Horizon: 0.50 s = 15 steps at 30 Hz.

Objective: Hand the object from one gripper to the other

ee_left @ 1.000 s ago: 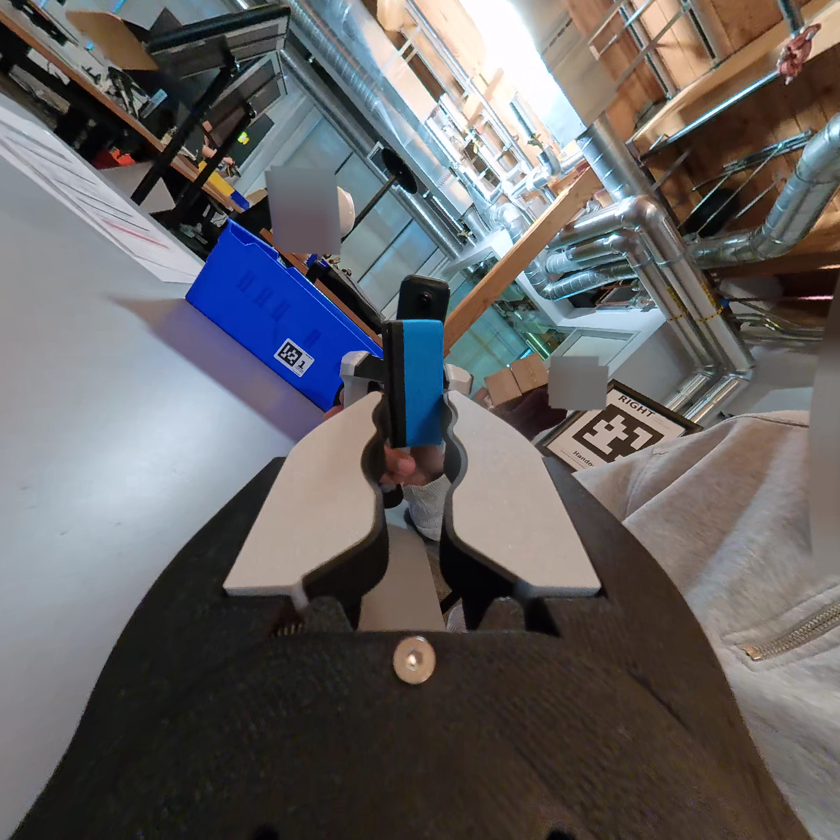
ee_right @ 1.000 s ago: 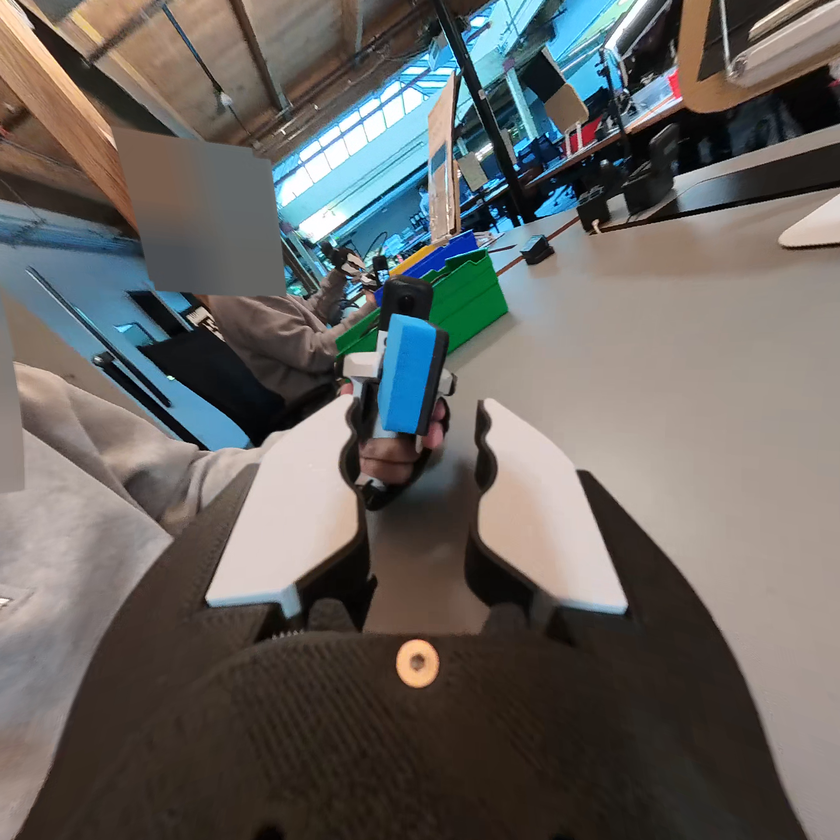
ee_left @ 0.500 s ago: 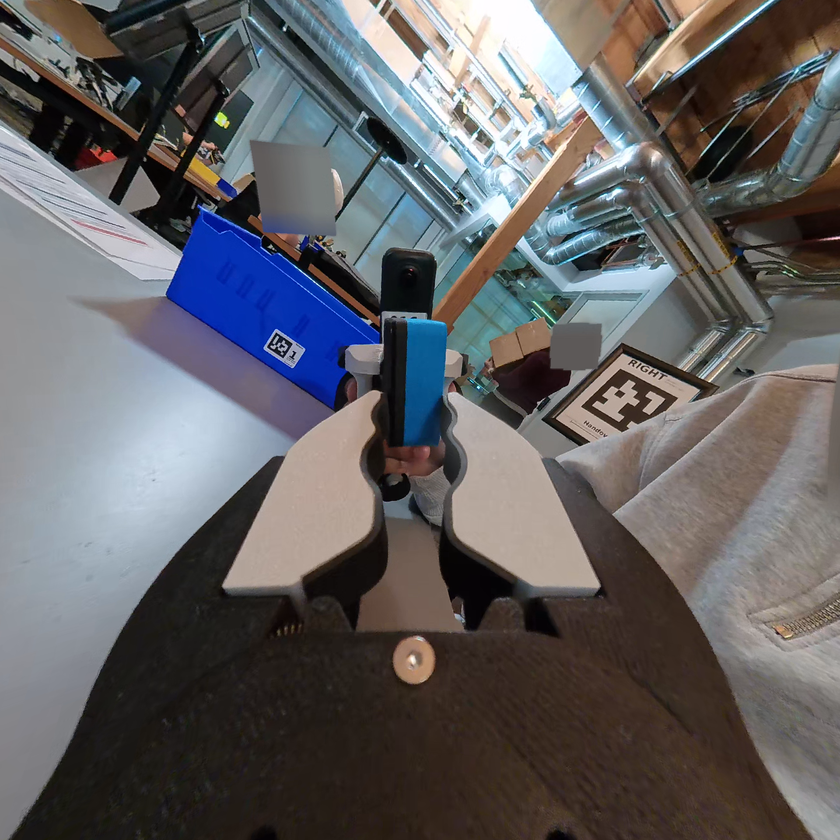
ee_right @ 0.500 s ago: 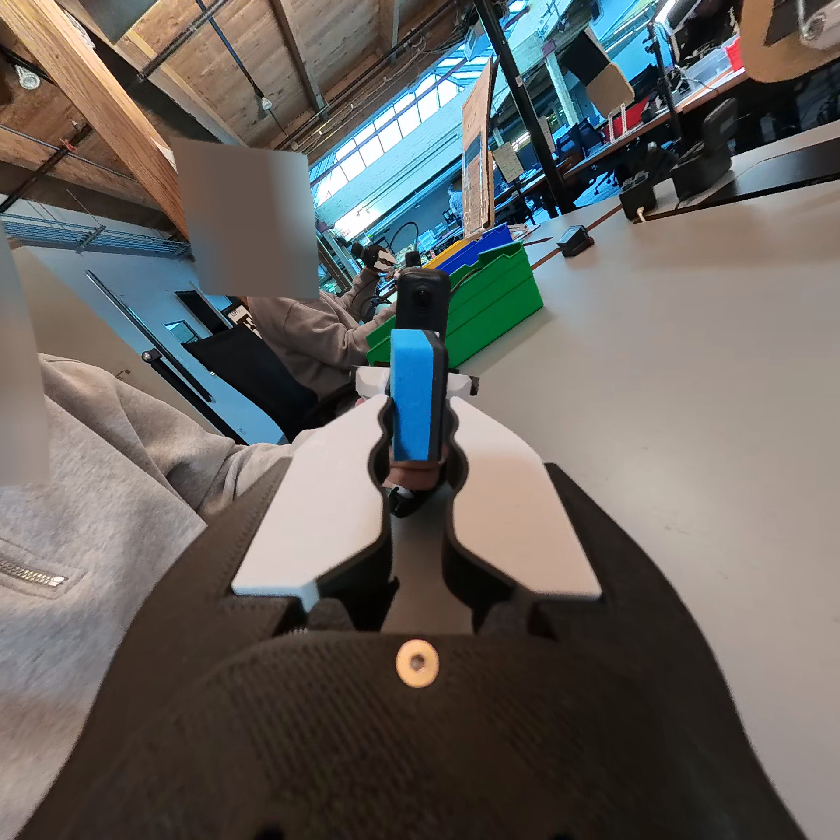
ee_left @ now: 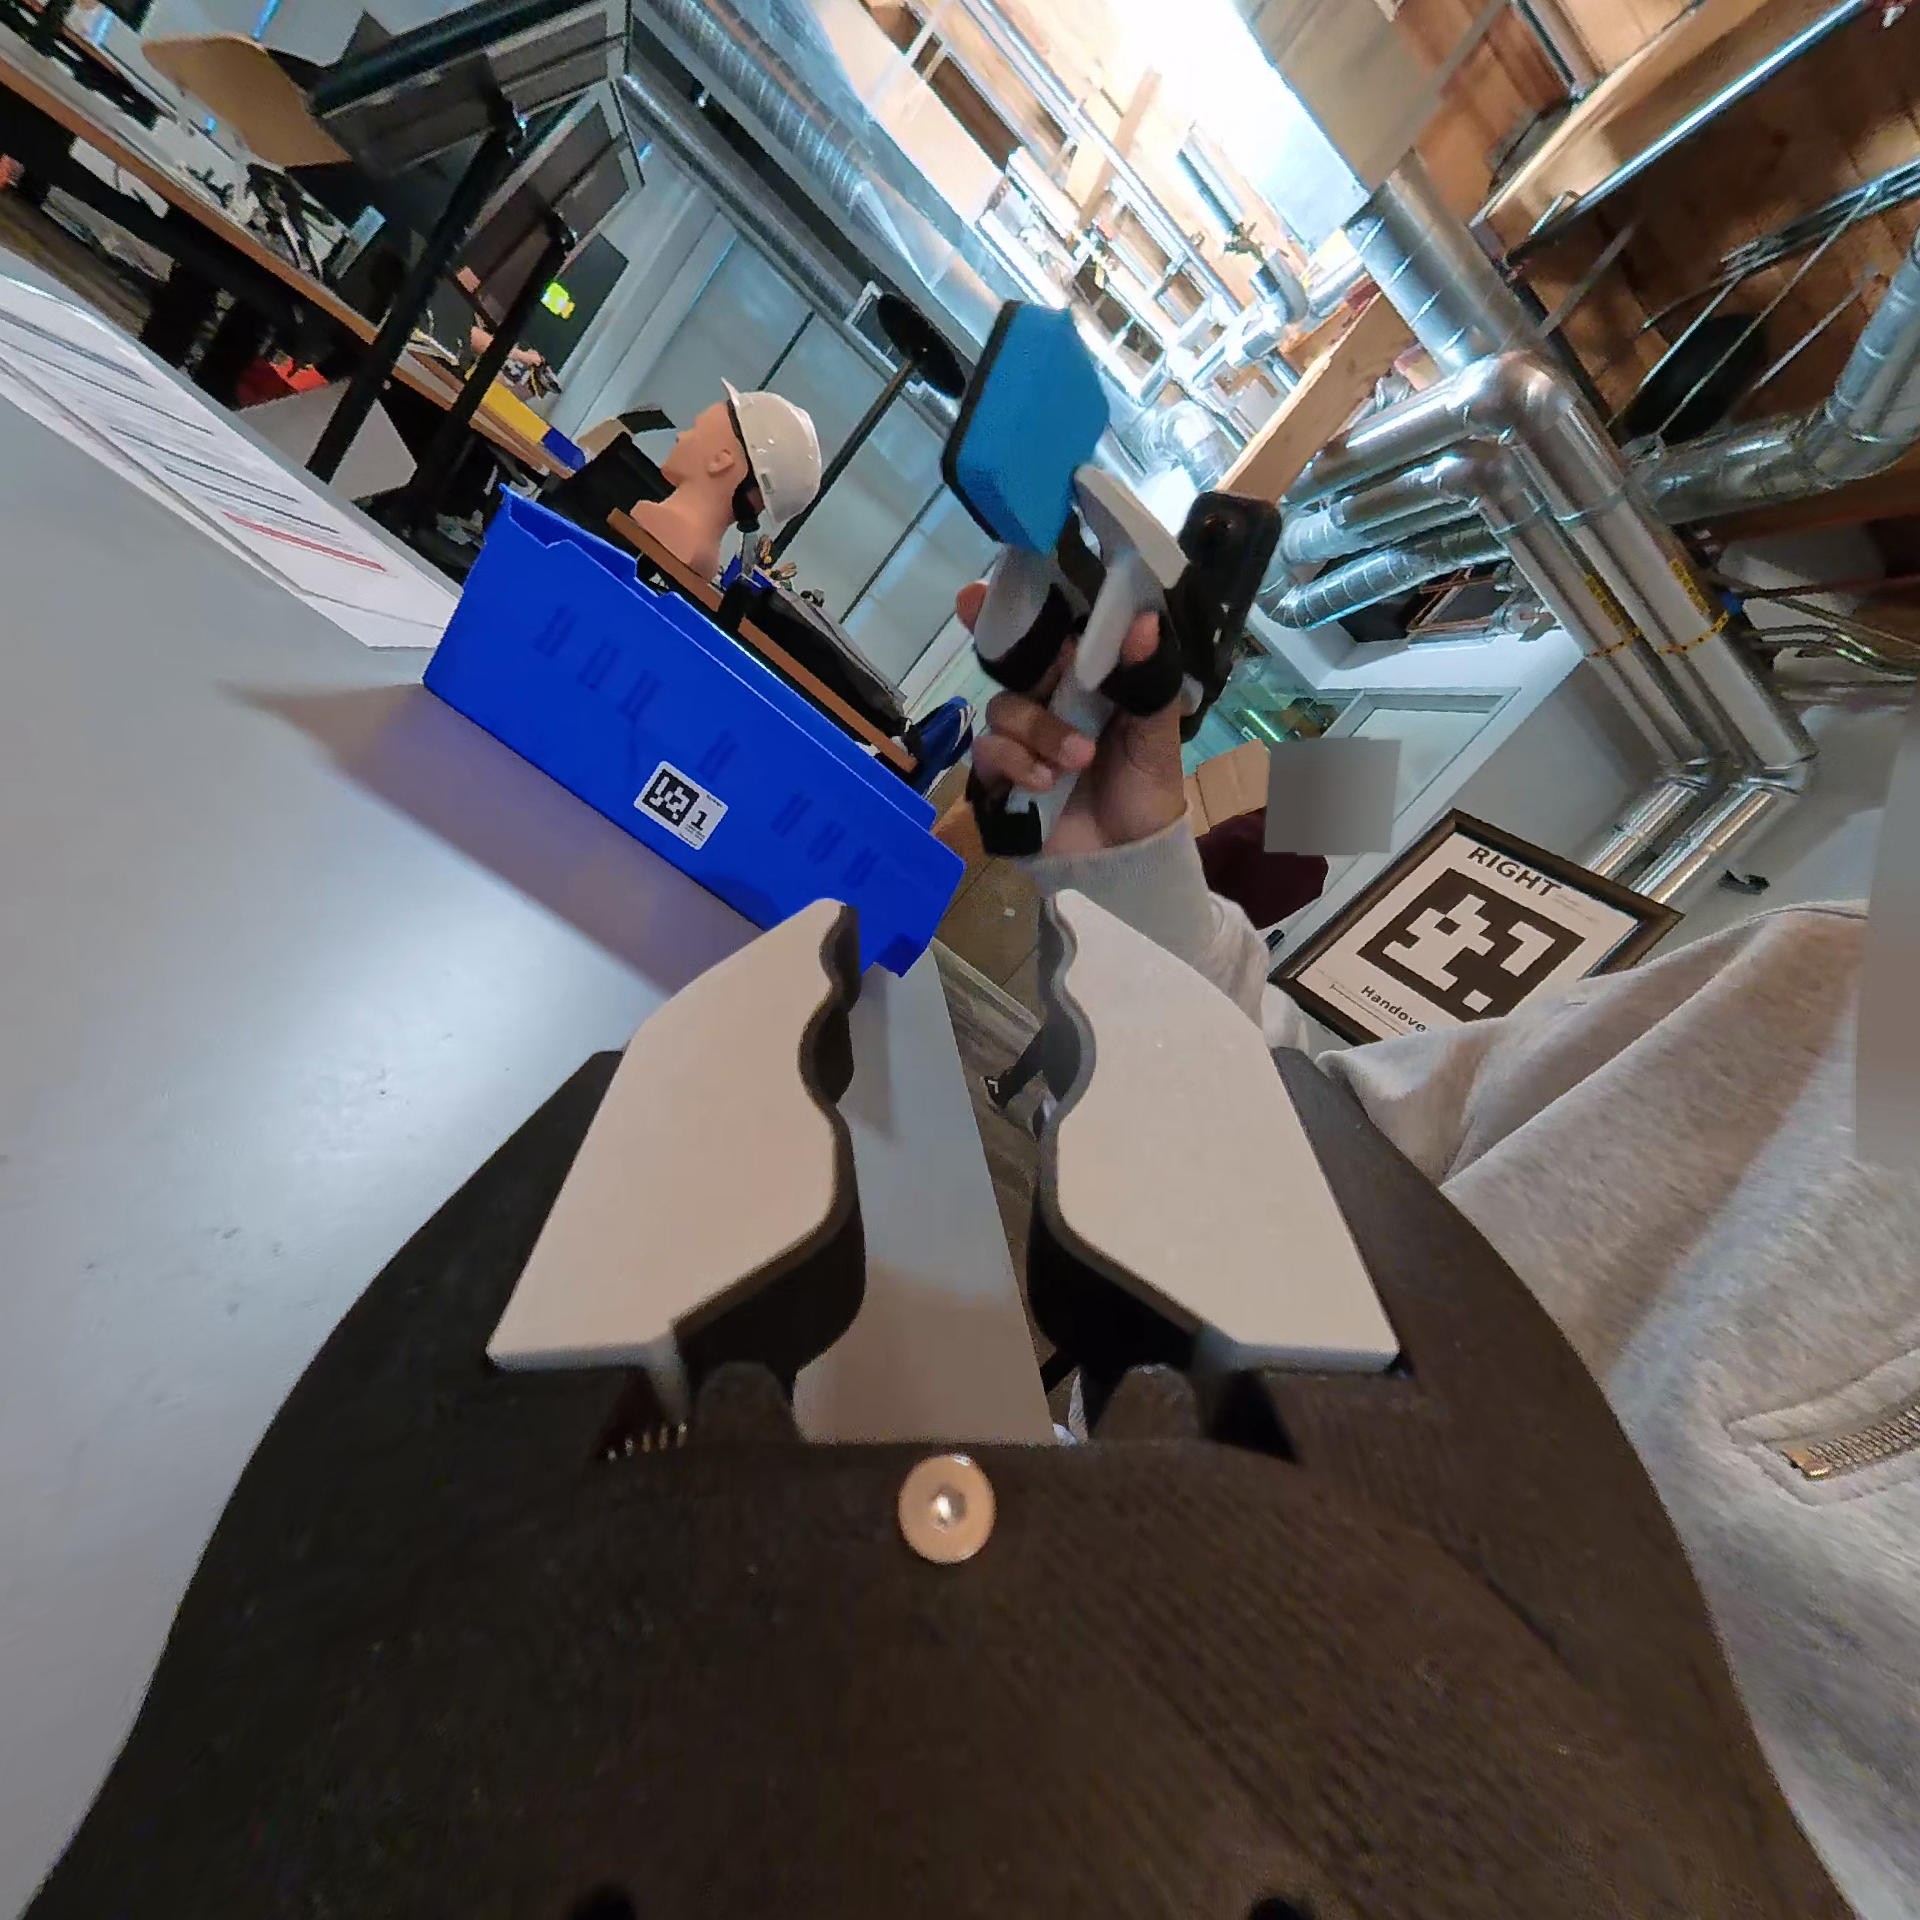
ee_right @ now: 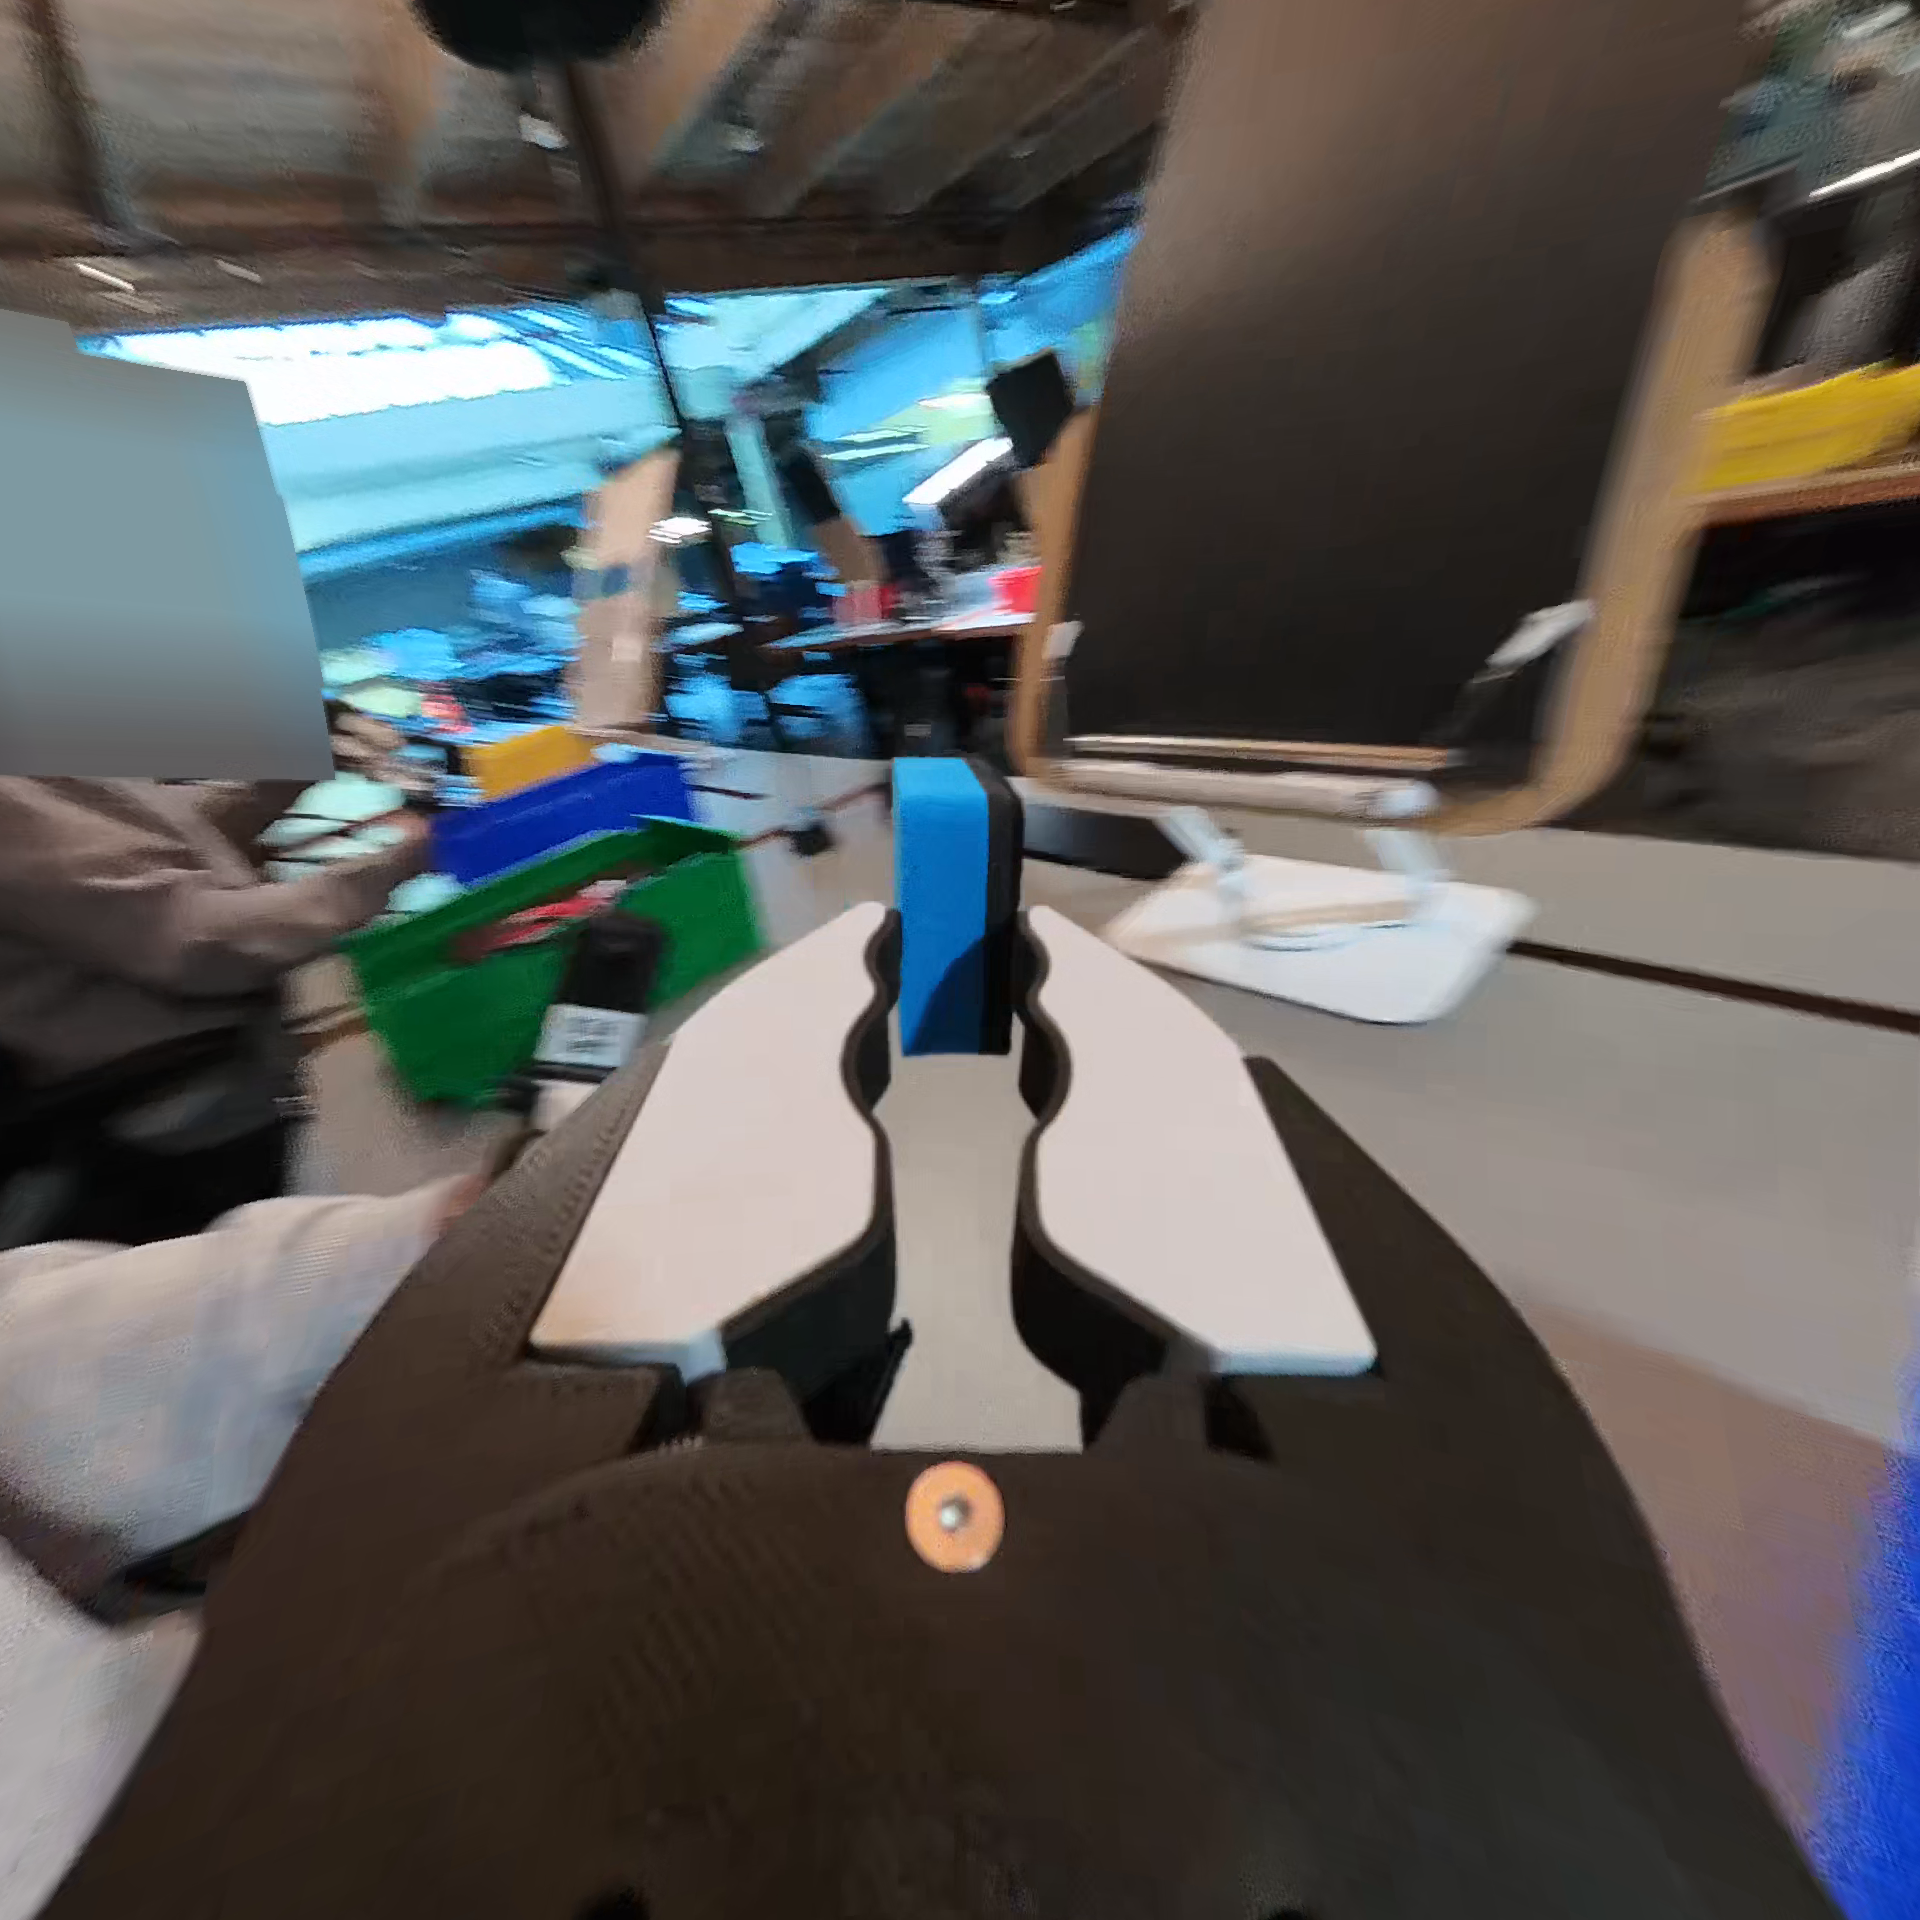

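The object is a blue sponge block with a black backing. In the right wrist view my right gripper (ee_right: pixel 956 920) is shut on the sponge (ee_right: pixel 935 883), which stands upright between the fingertips. In the left wrist view my left gripper (ee_left: pixel 943 920) is open and empty, with the table edge showing through the gap. Beyond and above it, a hand holds the right gripper (ee_left: pixel 1081 582) aloft with the sponge (ee_left: pixel 1023 436) tilted at its tip, well apart from my left fingers. The right wrist view is blurred by motion.
A blue bin (ee_left: pixel 675 748) stands on the grey table (ee_left: pixel 208 935) ahead of the left gripper. A framed marker sign (ee_left: pixel 1455 935) leans at the right. A green bin (ee_right: pixel 582 966) and a monitor's white base (ee_right: pixel 1320 935) stand ahead of the right gripper. A grey sleeve (ee_left: pixel 1662 1195) is close by.
The right gripper closed on the sponge held by the left. The left gripper has since opened and let go, and the right gripper has carried the sponge up and away.
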### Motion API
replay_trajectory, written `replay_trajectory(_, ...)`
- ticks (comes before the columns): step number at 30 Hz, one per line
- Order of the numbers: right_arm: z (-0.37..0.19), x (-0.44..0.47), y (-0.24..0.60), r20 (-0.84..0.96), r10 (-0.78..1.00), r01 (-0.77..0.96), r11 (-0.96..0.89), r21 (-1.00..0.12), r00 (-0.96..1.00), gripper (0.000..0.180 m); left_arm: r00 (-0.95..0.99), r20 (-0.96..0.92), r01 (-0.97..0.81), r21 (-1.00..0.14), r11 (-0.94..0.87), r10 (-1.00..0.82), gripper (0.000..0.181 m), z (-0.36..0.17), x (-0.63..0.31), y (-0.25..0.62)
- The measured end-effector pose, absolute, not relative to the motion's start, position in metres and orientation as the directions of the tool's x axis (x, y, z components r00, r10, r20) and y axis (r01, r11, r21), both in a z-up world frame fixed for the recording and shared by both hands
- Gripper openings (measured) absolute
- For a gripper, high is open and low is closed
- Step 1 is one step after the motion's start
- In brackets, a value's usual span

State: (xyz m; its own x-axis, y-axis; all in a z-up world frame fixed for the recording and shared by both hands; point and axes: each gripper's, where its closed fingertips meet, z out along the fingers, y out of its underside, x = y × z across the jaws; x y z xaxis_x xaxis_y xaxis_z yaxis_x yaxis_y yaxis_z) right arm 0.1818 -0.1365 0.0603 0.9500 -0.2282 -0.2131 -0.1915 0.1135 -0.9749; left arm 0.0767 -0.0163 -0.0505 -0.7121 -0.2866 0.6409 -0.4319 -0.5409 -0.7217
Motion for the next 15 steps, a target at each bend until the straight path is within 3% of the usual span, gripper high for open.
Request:
replay_trajectory(4, 0.052, 0.247, -0.217, -0.045, -0.582, -0.090, -0.050, -0.995, 0.812, 0.021, -0.713, 0.639, -0.437, -0.727, -0.529, -0.289, 0.033, -0.052, 0.076, -0.018)
replay_trajectory(7, 0.017, 0.289, -0.277, 0.060, -0.744, -0.144, -0.207, -0.968, 0.665, 0.021, -0.713, 0.638, -0.440, -0.730, -0.524, -0.291, 0.031, -0.052, 0.076, -0.019)
replay_trajectory(15, -0.058, 0.355, -0.333, 0.333, -0.782, -0.277, -0.528, -0.803, 0.527, 0.022, -0.716, 0.635, -0.441, -0.732, -0.519, -0.289, 0.029, -0.051, 0.075, -0.025)
